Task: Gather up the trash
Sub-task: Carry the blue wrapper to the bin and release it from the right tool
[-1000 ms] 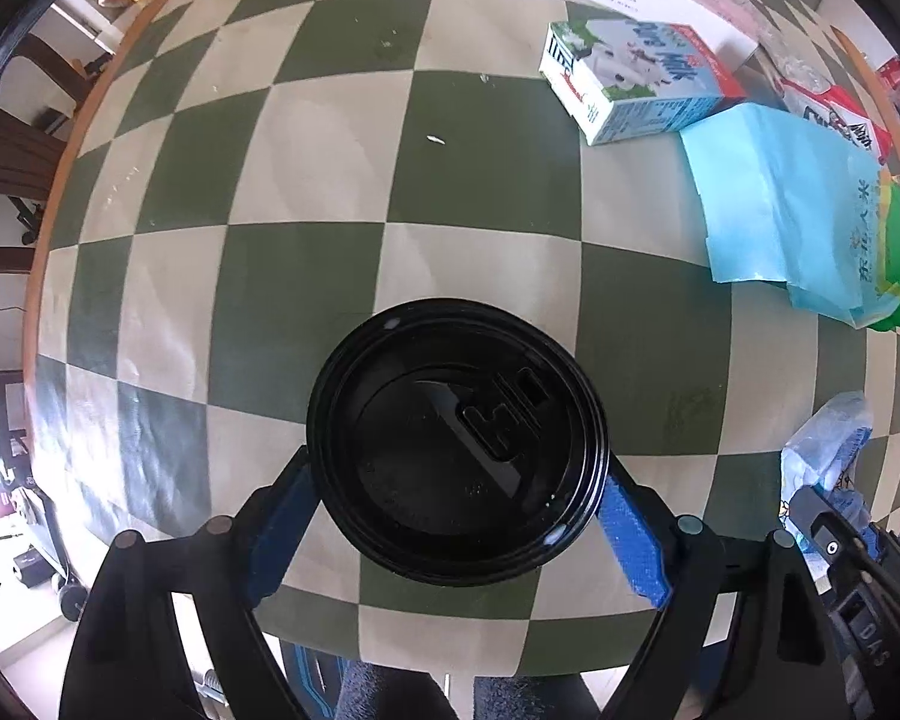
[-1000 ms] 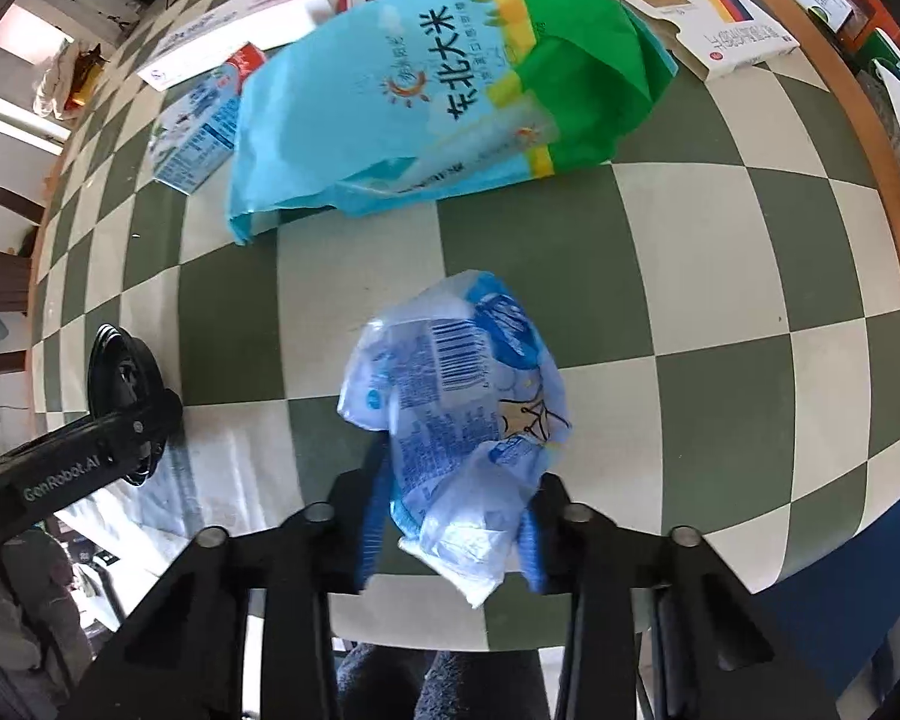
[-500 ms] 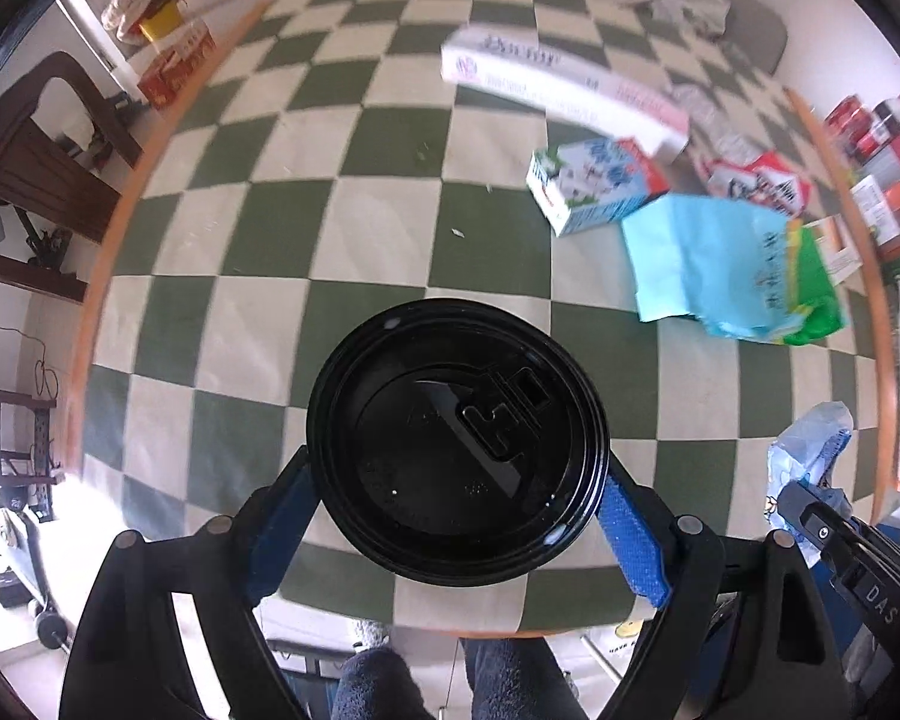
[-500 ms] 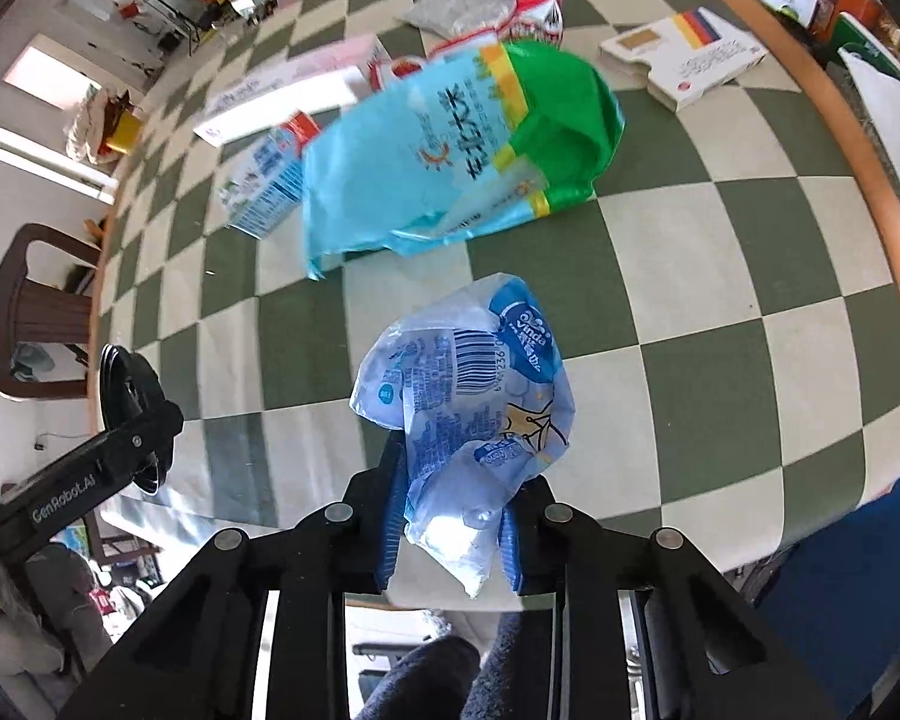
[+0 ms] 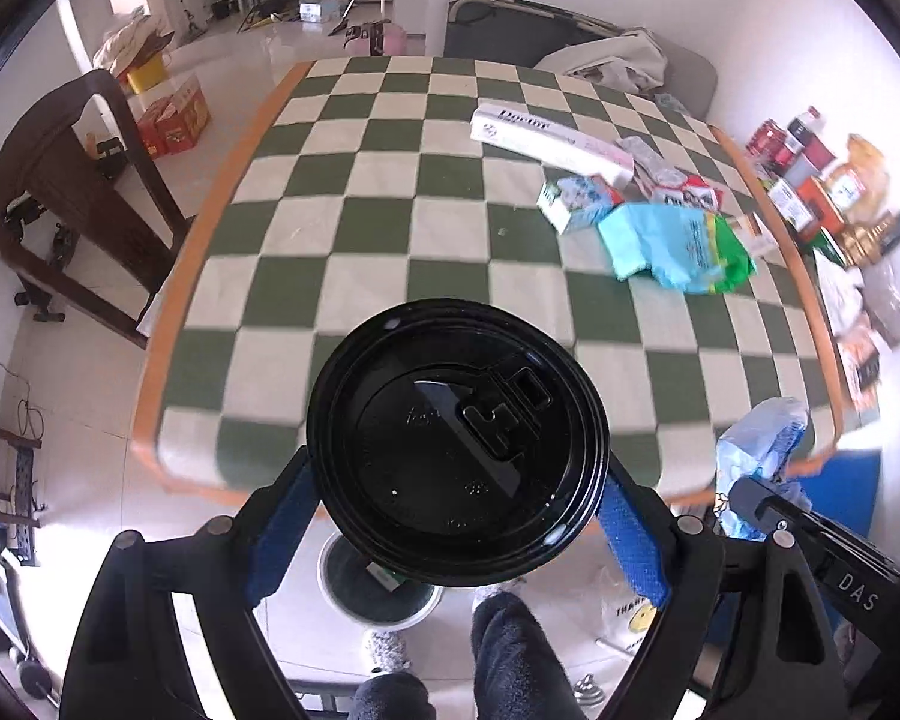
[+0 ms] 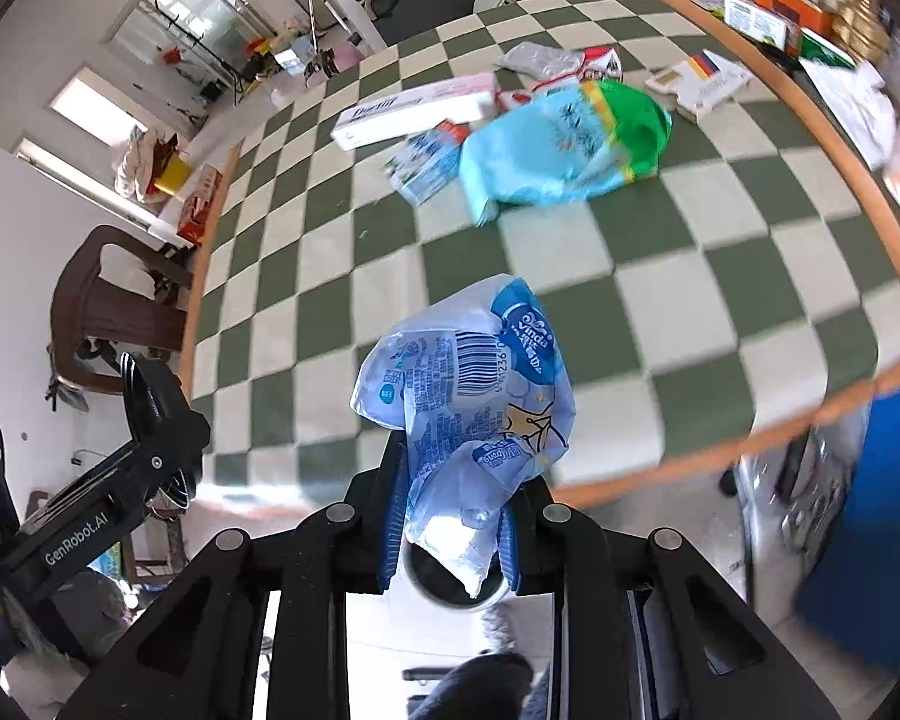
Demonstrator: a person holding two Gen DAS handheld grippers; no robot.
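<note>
My left gripper (image 5: 456, 516) is shut on a cup with a black lid (image 5: 457, 441), held off the near edge of the checkered table (image 5: 378, 276). My right gripper (image 6: 450, 534) is shut on a crumpled blue and white tissue wrapper (image 6: 468, 384), also held off the near edge; the wrapper also shows in the left wrist view (image 5: 756, 444). A round white bin (image 5: 354, 594) stands on the floor below both grippers; in the right wrist view its rim (image 6: 417, 585) shows between my fingers.
On the table lie a blue and green bag (image 6: 564, 144), a small milk carton (image 6: 429, 165), a long white box (image 6: 414, 111) and a flat packet (image 6: 699, 84). A dark chair (image 5: 60, 198) stands left. The person's legs (image 5: 510, 654) are below.
Both grippers have pulled back and up from the table with their loads. The table's near edge, the floor and the bin have come into view.
</note>
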